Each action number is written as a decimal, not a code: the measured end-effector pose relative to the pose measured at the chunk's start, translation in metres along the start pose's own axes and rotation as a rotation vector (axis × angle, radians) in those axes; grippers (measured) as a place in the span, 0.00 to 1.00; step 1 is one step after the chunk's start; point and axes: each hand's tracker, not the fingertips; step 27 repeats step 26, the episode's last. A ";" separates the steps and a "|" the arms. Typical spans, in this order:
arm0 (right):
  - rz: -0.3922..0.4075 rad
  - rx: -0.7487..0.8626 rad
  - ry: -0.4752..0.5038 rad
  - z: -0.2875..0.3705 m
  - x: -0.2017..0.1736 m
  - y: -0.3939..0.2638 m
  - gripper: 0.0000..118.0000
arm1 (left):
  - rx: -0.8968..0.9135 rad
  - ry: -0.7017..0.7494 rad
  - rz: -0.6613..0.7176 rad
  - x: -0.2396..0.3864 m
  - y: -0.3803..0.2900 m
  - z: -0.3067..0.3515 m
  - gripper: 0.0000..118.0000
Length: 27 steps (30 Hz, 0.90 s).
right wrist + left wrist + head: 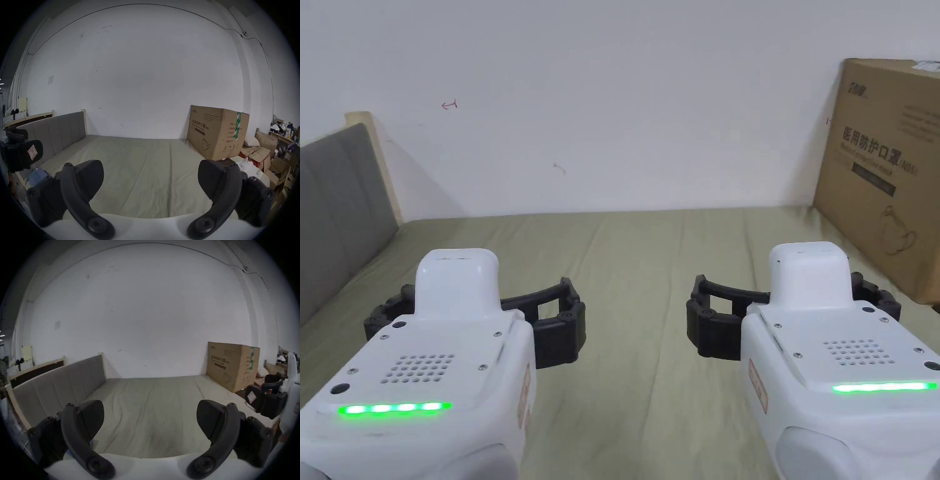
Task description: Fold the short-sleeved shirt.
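Left gripper (475, 306): we hold it level over the bed (637, 262), jaws spread wide, gripping nothing. Ahead of it and between its jaws lies bare olive sheet, headboard (337, 212) off to its left.

Right gripper (794, 306): same height, jaws likewise released, empty; cardboard box (887, 175) just to its right.

The shirt: we cannot place it from either gripper, so neither is nearer. We judge folding not begun; the shirt must be found first.

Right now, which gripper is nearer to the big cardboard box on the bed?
The right gripper. It is held above the bed sheet, a little before the cardboard box and to its left. The left gripper is farther left, toward the grey headboard.
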 end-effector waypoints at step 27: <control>0.004 0.001 0.002 0.000 0.001 -0.002 0.98 | 0.008 -0.072 0.033 0.003 -0.001 0.003 0.98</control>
